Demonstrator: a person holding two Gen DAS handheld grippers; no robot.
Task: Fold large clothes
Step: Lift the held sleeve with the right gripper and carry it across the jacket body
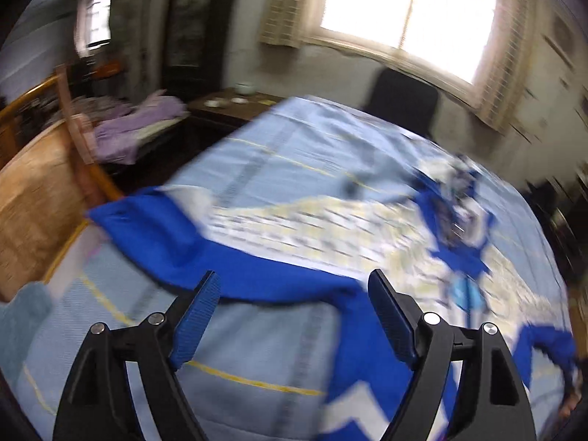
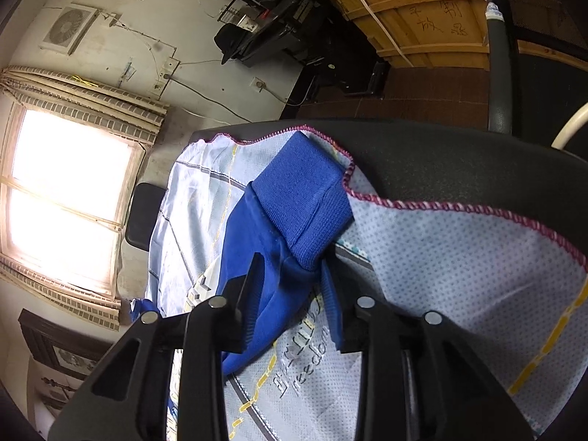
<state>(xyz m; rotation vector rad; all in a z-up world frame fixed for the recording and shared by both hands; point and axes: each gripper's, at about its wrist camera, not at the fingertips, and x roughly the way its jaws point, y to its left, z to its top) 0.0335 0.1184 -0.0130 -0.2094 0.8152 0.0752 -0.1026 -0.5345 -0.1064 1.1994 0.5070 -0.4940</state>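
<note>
Right wrist: blue sleeve (image 2: 294,217) pinched between right tongs (image 2: 292,275).

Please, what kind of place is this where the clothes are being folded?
Probably a lived-in room of a home, used partly for storage. A curtained window lights a table under a light blue cloth, clothes are piled on a wooden chair, and a yellow wooden crate stands by the wall.

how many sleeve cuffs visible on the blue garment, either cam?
2. One blue ribbed cuff lies between the right gripper fingers near the table edge. A second cuff, blurred, lies at the garment's far-left end in the left wrist view. No others visible.
</note>
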